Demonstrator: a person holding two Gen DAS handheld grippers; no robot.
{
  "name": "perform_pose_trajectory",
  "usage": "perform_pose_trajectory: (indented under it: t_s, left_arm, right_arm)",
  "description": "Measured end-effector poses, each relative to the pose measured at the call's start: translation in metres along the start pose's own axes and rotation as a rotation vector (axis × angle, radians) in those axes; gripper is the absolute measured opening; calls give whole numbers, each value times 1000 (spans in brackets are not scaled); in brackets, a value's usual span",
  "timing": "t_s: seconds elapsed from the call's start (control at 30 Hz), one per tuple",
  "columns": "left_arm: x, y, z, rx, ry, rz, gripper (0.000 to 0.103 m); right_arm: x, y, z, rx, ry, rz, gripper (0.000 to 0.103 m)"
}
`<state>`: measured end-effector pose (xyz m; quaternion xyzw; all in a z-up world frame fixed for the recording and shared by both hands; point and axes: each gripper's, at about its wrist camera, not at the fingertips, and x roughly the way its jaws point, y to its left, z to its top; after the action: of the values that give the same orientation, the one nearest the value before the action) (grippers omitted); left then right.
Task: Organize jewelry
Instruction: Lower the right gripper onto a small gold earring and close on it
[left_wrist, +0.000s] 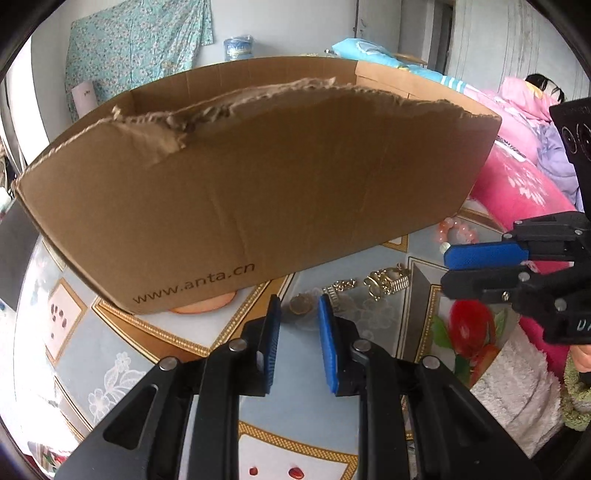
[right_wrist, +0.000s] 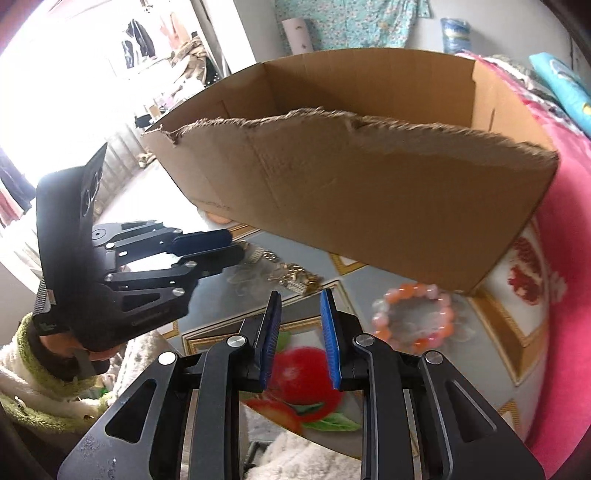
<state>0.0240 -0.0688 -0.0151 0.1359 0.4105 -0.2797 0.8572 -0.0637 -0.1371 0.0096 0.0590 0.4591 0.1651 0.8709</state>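
Note:
Gold chain jewelry (left_wrist: 384, 284) lies on the patterned table in front of a big torn cardboard box (left_wrist: 258, 192). A small round gold piece (left_wrist: 298, 305) sits just past my left gripper (left_wrist: 300, 301), which is open with nothing between its blue pads. A pink and orange bead bracelet (right_wrist: 413, 317) rests by the box's near right corner (right_wrist: 461, 240). My right gripper (right_wrist: 300, 295) is open and empty, its tips just short of the gold chain (right_wrist: 295, 280). From the right wrist view the left gripper (right_wrist: 236, 244) reaches in over the chain's left end.
The printed tablecloth (left_wrist: 110, 332) covers the table, with a red fruit print (right_wrist: 306, 376) near the front edge. Pink bedding (left_wrist: 517, 184) lies to the right of the table. A fluffy white and green sleeve (right_wrist: 29, 387) is at the left.

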Motion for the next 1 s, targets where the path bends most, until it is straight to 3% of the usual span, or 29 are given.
perform_pose_trajectory:
  t_s: [0.13,0.33,1.0]
  left_arm:
    - [3,-3,3,4,2,12,20]
    - [7,-6,4,12,-12,29,11]
    - [-10,5,-17,-71,-38,23,10]
  right_arm:
    - [1,1,-1,5,-2,15,22]
    - [0,-10,-3,16,-7,28,21]
    - [-1,8,2,-37,-1,65,21]
